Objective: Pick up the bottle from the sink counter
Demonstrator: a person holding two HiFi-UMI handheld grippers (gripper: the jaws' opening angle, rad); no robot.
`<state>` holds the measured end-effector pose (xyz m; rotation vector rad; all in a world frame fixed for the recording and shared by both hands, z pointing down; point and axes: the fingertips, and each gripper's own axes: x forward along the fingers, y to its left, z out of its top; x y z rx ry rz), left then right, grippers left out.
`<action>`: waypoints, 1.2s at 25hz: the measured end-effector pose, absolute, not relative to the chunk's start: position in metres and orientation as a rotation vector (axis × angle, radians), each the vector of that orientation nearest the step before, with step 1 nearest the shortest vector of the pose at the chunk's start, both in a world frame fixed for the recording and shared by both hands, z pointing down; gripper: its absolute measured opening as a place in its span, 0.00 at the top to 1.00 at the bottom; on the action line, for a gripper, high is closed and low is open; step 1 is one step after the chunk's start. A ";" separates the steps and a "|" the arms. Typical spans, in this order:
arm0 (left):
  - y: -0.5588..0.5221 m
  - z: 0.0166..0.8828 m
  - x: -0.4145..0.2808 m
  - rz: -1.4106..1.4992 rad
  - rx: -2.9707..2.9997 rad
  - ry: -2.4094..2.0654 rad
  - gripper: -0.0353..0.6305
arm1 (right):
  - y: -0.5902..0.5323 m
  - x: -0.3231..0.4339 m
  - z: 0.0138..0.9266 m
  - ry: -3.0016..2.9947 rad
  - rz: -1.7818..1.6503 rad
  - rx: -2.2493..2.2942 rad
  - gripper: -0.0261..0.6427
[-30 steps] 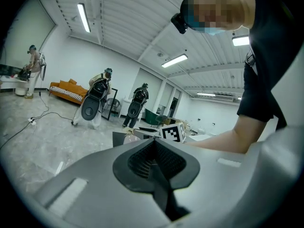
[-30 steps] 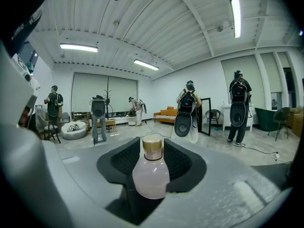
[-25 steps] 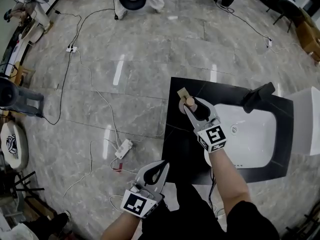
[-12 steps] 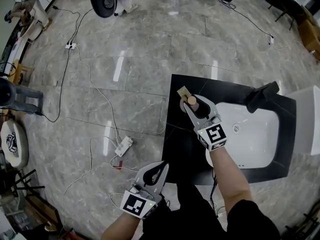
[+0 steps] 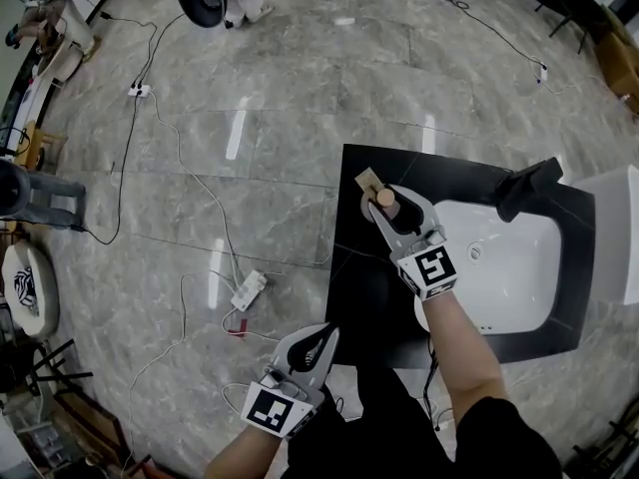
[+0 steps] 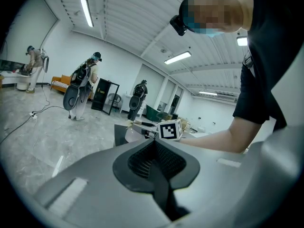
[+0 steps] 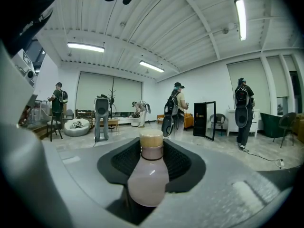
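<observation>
Bottle (image 7: 148, 175): rounded pale pinkish body, narrow neck, tan cap. It stands upright near the far left corner of the black worktop (image 5: 359, 297), left of the white basin (image 5: 509, 267). Its base is hidden, so contact with the surface cannot be confirmed. A small tan object (image 5: 366, 182) lies just beyond the cap. A black faucet (image 5: 527, 188) stands at the far edge of the basin.

Right gripper (image 5: 387, 196): held nearly level over the worktop, with the bottle between its fingers. The black pads flank the neck with a gap on each side. Lower down, the body fills the space between the fingers and both sides bear on it. The fingers have just opened slightly wider, with the bottle between them.

Left gripper (image 5: 321, 334): held low in front of the person, over the grey marble floor (image 5: 250, 88), off the near left corner of the worktop and well apart from the bottle. Its fingers are pressed together with nothing between them.

A white power strip (image 5: 246, 292) and cables lie on the floor to the left.
</observation>
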<state>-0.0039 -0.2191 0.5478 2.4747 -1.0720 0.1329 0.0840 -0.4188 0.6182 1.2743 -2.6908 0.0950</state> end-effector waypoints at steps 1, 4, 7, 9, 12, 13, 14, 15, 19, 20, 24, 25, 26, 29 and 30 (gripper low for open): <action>-0.218 0.548 -0.004 0.135 2.472 -1.070 0.94 | -0.419 0.084 0.619 -2.686 0.096 1.274 0.73; -0.217 0.550 -0.003 0.139 2.475 -1.067 0.94 | -0.420 0.084 0.620 -2.686 0.105 1.278 0.73; -0.216 0.549 -0.002 0.135 2.480 -1.062 0.94 | -0.419 0.085 0.620 -2.685 0.106 1.284 0.74; -0.216 0.549 -0.002 0.135 2.482 -1.059 0.94 | -0.419 0.085 0.621 -2.680 0.110 1.291 0.75; -0.214 0.548 -0.003 0.133 2.481 -1.060 0.94 | -0.420 0.084 0.622 -2.668 0.123 1.295 0.75; -0.213 0.548 -0.004 0.132 2.481 -1.060 0.94 | -0.420 0.084 0.623 -2.663 0.127 1.296 0.75; -0.213 0.547 -0.004 0.129 2.481 -1.059 0.94 | -0.420 0.084 0.623 -2.656 0.132 1.299 0.75; -0.213 0.544 -0.005 0.119 2.482 -1.059 0.94 | -0.420 0.084 0.623 -2.648 0.137 1.302 0.75; -0.209 0.541 -0.012 0.126 2.468 -1.068 0.94 | -0.418 0.083 0.621 -2.614 0.161 1.318 0.75; -0.207 0.542 -0.015 0.137 2.463 -1.070 0.94 | -0.416 0.082 0.622 -2.610 0.166 1.320 0.75; -0.203 0.541 -0.020 0.124 2.471 -1.070 0.94 | -0.409 0.079 0.623 -2.596 0.191 1.327 0.75; -0.201 0.541 -0.021 0.131 2.471 -1.067 0.94 | -0.406 0.079 0.622 -2.593 0.199 1.331 0.75; -0.199 0.541 -0.022 0.142 2.470 -1.063 0.94 | -0.403 0.079 0.621 -2.590 0.208 1.335 0.75; -0.194 0.537 -0.025 0.166 2.473 -1.054 0.94 | -0.394 0.079 0.616 -2.588 0.229 1.349 0.75; -0.193 0.535 -0.026 0.162 2.477 -1.051 0.94 | -0.391 0.079 0.613 -2.587 0.231 1.354 0.75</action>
